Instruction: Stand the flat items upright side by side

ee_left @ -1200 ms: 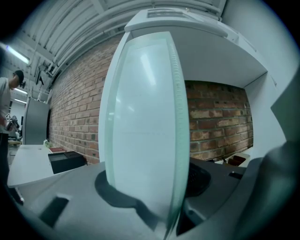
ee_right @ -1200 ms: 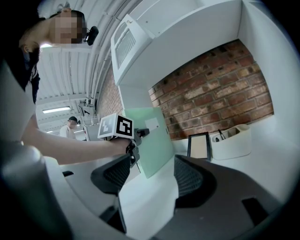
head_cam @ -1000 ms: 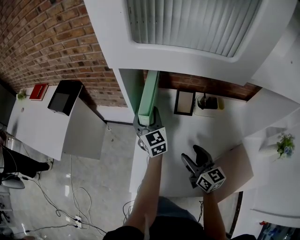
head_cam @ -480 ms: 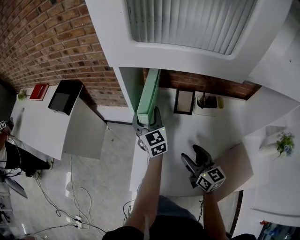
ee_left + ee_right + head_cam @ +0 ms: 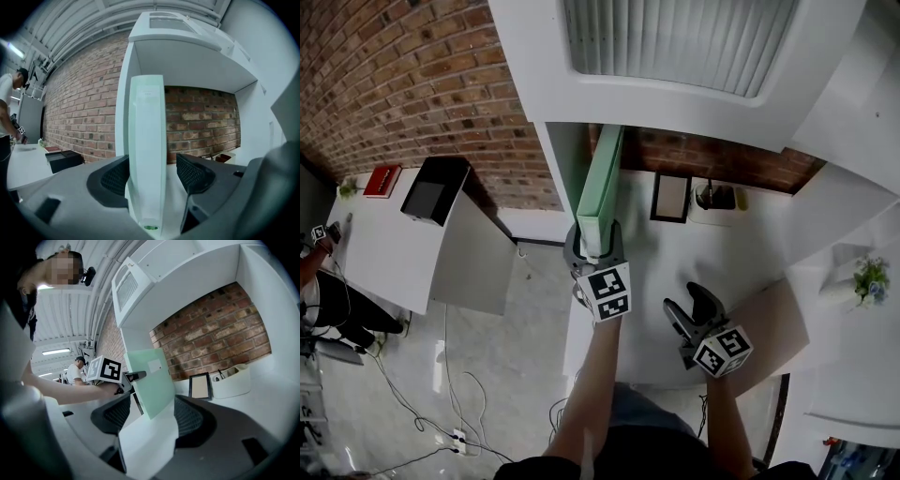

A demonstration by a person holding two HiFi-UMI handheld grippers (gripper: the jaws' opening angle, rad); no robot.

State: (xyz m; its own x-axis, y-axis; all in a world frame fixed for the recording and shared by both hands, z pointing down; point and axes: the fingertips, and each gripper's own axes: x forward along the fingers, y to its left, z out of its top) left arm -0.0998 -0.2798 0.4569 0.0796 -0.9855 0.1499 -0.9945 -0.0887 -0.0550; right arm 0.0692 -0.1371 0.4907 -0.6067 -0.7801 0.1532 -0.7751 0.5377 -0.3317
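Now the pale-green folder [image 5: 602, 178] stands upright between left gripper's [image 5: 149, 172] just-opened fingers [image 5: 194, 172]; right gripper's [image 5: 147, 420] fingers apart.

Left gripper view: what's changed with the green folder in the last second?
The left gripper has just been opening its jaws, letting go of the green folder, and has drawn back slightly. The folder stands upright between the jaws. The right gripper stayed open and empty.

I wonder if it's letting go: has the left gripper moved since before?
Yes. In the right gripper view, the left gripper slid left, away from the picture frame; its fingers have just been opening, with the green folder between them.
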